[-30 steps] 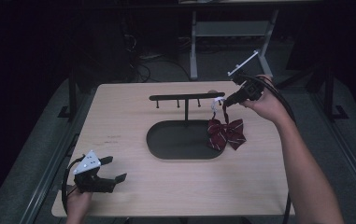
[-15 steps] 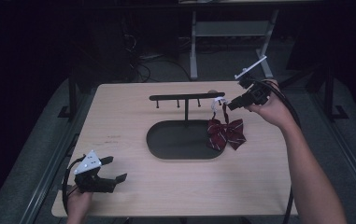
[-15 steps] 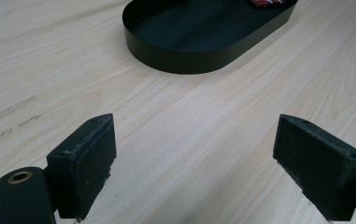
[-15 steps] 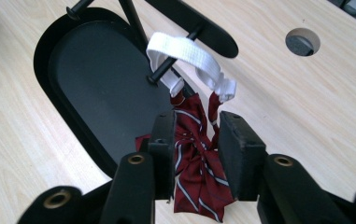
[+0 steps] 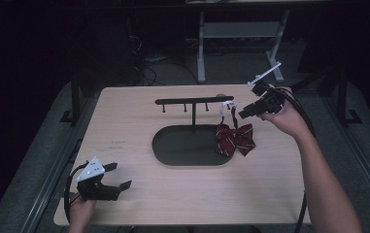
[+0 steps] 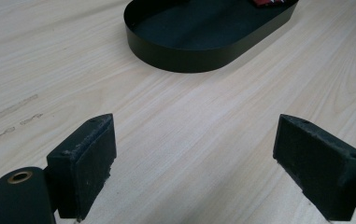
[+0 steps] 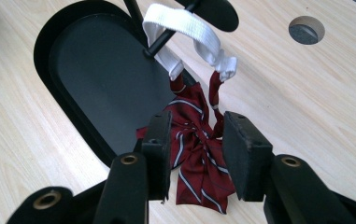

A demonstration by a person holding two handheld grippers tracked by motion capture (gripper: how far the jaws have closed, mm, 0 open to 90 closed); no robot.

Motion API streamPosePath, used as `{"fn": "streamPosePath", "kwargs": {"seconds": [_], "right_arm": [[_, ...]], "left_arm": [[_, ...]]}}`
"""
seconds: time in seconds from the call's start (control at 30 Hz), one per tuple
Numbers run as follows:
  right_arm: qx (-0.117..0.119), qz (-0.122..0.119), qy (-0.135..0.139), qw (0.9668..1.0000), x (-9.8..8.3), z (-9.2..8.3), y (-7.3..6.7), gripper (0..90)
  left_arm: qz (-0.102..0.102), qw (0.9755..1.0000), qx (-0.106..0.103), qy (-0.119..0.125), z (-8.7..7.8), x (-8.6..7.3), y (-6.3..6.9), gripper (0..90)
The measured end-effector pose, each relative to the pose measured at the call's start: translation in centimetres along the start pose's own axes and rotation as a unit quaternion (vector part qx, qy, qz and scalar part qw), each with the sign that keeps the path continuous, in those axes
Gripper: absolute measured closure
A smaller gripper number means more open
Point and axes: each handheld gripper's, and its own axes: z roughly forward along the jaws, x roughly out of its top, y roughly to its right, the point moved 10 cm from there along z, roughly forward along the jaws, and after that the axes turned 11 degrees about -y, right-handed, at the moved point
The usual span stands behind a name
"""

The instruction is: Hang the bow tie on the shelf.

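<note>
A dark red striped bow tie (image 5: 235,138) hangs by its white elastic strap (image 5: 227,106) from the right end of a black hook bar (image 5: 193,101). The bar stands on an oval black base (image 5: 173,145). The bow's lower part lies against the base's right rim and the table. My right gripper (image 5: 243,114) hovers just right of the strap. Its jaws have just been opening, and no pad presses on anything. In the right gripper view the bow tie (image 7: 196,140) shows through the gap of the right gripper (image 7: 197,123), below the strap (image 7: 185,23). My left gripper (image 5: 117,175) rests open at the table's front left.
The left gripper view has its gripper (image 6: 194,140) standing wide over bare wood, with the oval base (image 6: 189,51) farther ahead. A round cable hole (image 7: 306,29) sits in the tabletop beyond the bar's end. Metal stand legs rise behind the table.
The right gripper has let go near the white strap, widened its jaws and drawn back slightly to the right and down. The bow tie stays hanging. The left gripper has not moved.
</note>
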Motion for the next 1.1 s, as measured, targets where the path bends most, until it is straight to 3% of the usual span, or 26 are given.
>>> {"fn": "streamPosePath", "kwargs": {"seconds": [1.1], "right_arm": [[0.023,0.018,0.004,0.9996,-2.8,1.2,-0.2,53.3]], "left_arm": [[-0.001,1.0,0.0,0.001,0.0,0.0,0.0,13.0]]}}
